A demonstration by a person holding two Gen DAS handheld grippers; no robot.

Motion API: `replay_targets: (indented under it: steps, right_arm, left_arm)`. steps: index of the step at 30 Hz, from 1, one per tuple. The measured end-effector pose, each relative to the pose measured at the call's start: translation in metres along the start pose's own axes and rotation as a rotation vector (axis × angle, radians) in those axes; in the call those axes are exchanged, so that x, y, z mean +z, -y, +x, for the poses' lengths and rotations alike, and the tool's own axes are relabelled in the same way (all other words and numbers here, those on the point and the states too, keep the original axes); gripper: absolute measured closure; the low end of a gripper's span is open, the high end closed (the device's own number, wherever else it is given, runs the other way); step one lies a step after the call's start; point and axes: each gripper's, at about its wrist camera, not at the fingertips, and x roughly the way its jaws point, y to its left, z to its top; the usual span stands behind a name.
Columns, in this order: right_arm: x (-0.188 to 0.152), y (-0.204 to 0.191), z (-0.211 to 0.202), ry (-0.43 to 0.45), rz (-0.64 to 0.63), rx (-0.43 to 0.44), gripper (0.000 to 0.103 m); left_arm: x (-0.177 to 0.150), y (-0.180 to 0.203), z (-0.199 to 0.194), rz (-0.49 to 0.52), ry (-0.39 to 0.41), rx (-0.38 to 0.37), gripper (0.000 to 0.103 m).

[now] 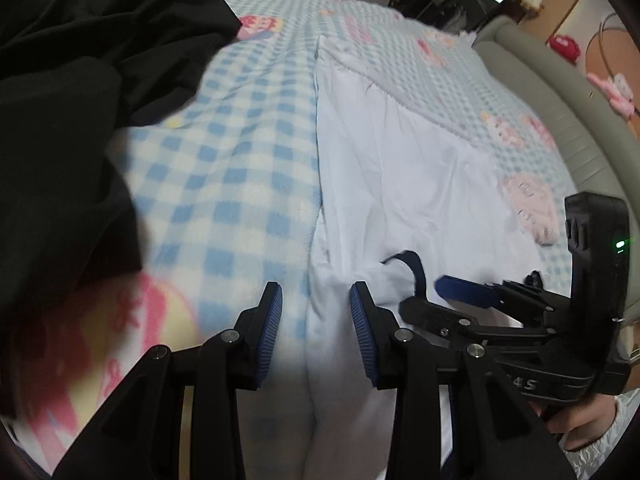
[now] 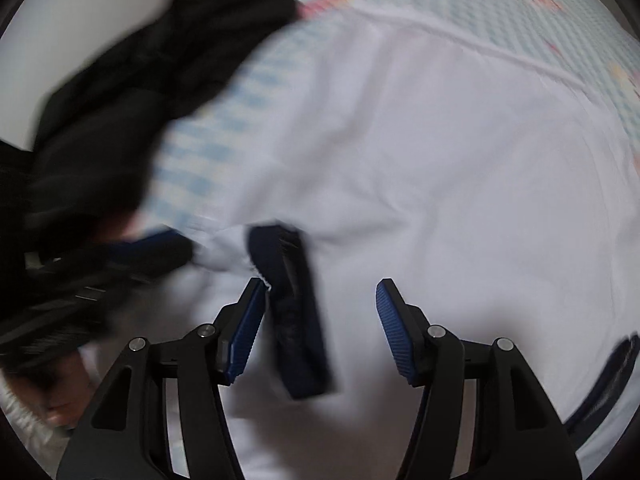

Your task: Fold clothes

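A white garment (image 1: 392,168) lies spread on the blue-checked blanket (image 1: 240,168). My left gripper (image 1: 316,312) is open, and the garment's left edge runs between its fingers. To the right, my right gripper (image 1: 440,296) hovers low over the cloth beside a curved navy trim (image 1: 414,270). In the right wrist view the right gripper (image 2: 320,312) is open over the white garment (image 2: 440,152). A navy trim band (image 2: 294,312) lies between its fingers, close to the left finger (image 2: 246,330). The left gripper (image 2: 120,264) shows as a dark blur at the left.
A heap of black clothes (image 1: 80,80) covers the blanket's left side and also fills the upper left as black clothes (image 2: 140,92). A grey padded bed frame (image 1: 560,112) curves along the right. A hand (image 1: 580,420) holds the right gripper's handle. Room clutter stands beyond the bed.
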Motion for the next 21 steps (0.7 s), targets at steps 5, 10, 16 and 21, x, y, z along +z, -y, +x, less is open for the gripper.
replay_targets:
  steps: [5, 10, 16, 21]
  right_arm:
    - [-0.006, 0.011, -0.018, 0.037, 0.026, 0.018, 0.045]
    - [-0.013, 0.007, -0.042, 0.067, -0.001, 0.052, 0.045]
    - [-0.019, 0.01, -0.022, 0.02, 0.019, -0.049, 0.045]
    - [-0.027, 0.024, -0.037, 0.055, 0.052, -0.035, 0.044]
  left_arm:
    - [0.001, -0.004, 0.002, -0.008, -0.018, 0.017, 0.066]
    - [-0.013, 0.005, -0.015, -0.026, 0.001, -0.061, 0.066]
    - [-0.022, 0.012, -0.007, 0.04, -0.075, 0.042, 0.064]
    - [-0.025, -0.009, -0.028, -0.041, -0.045, -0.022, 0.065]
